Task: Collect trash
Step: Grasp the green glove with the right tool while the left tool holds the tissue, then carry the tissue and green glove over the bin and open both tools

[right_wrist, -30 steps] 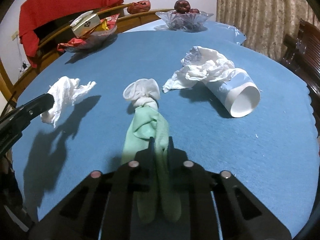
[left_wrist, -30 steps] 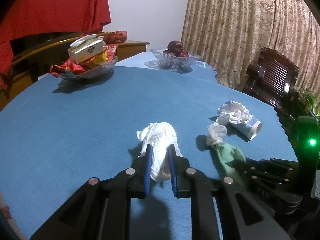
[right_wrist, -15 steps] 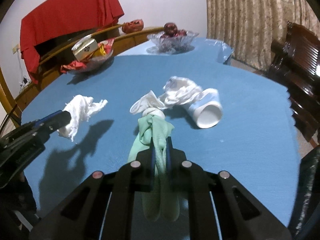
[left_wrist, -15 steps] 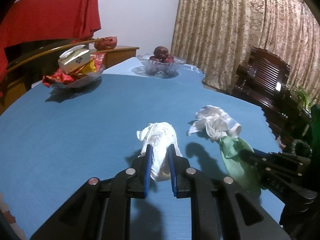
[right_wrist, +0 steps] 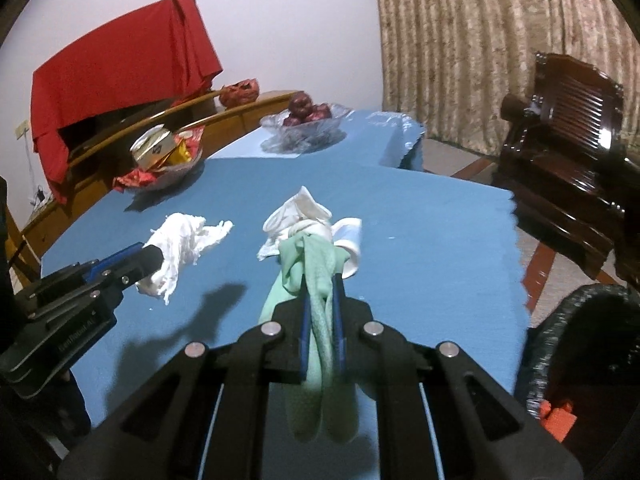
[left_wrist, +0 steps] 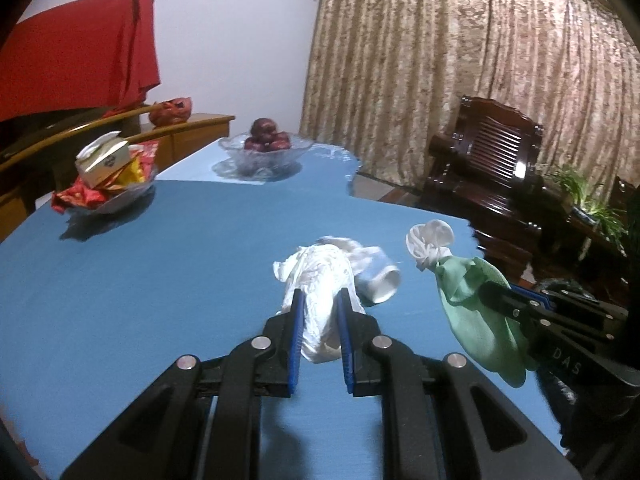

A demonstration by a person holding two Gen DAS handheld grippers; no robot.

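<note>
My left gripper point(left_wrist: 320, 300) is shut on a crumpled white tissue point(left_wrist: 320, 276) and holds it above the blue table point(left_wrist: 140, 280). It also shows in the right wrist view point(right_wrist: 152, 262) with the tissue point(right_wrist: 184, 240). My right gripper point(right_wrist: 320, 284) is shut on a green and white cloth bundle point(right_wrist: 316, 264), lifted off the table; the bundle shows in the left wrist view point(left_wrist: 468, 292). A white paper cup point(left_wrist: 380, 280) lies on its side behind the tissue, with more crumpled white paper point(left_wrist: 352, 246) by it.
A glass bowl of red fruit point(left_wrist: 266, 148) and a glass dish of snacks with a small box point(left_wrist: 106, 184) stand at the table's far side. A dark wooden chair point(left_wrist: 492, 168) stands right. A dark bin rim point(right_wrist: 580, 344) shows at the lower right.
Both grippers have risen and pulled back from the table with their loads. The green bundle now hangs clear of the cup and paper.
</note>
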